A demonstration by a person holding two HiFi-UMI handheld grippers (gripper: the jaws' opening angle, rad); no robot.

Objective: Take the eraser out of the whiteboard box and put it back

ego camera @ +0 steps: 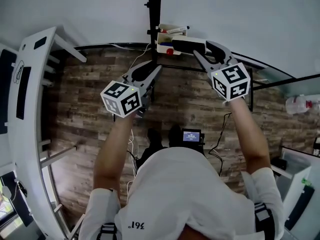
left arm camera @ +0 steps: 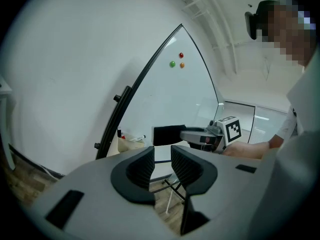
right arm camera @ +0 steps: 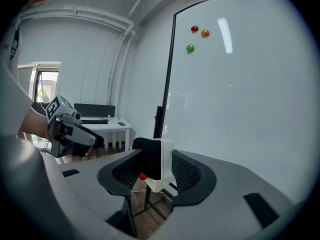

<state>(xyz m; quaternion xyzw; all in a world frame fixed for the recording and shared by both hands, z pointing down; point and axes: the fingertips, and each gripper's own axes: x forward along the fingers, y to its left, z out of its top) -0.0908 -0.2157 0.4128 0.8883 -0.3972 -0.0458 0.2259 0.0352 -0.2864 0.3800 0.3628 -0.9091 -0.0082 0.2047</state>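
eraser: clamped in the right gripper; we see black felt on one side and a white body on the other, with a pad pressed on each face.
eraser, place: out of the whiteboard box, held in the air just beside the box's right end in the head view; we cannot tell if it touches the box.
eraser, from the left gripper view: a dark block at the tip of the right gripper, close to the board.
whiteboard box: cream, fixed at the lower edge of the whiteboard; marker pens and something red lie in it. in the right gripper view it shows just under the eraser.
right gripper, head view: reaches toward the board, its marker cube toward us.
left gripper: held lower and to the left, well apart from the box; in its own view we see the jaws a narrow gap apart with nothing between them.
whiteboard: clean white face with a black edge; three magnets, red, orange and green, sit high up.
stand: a black post rises behind the box.
floor: wood planks under both arms.
room beyond: a white desk by the far wall.
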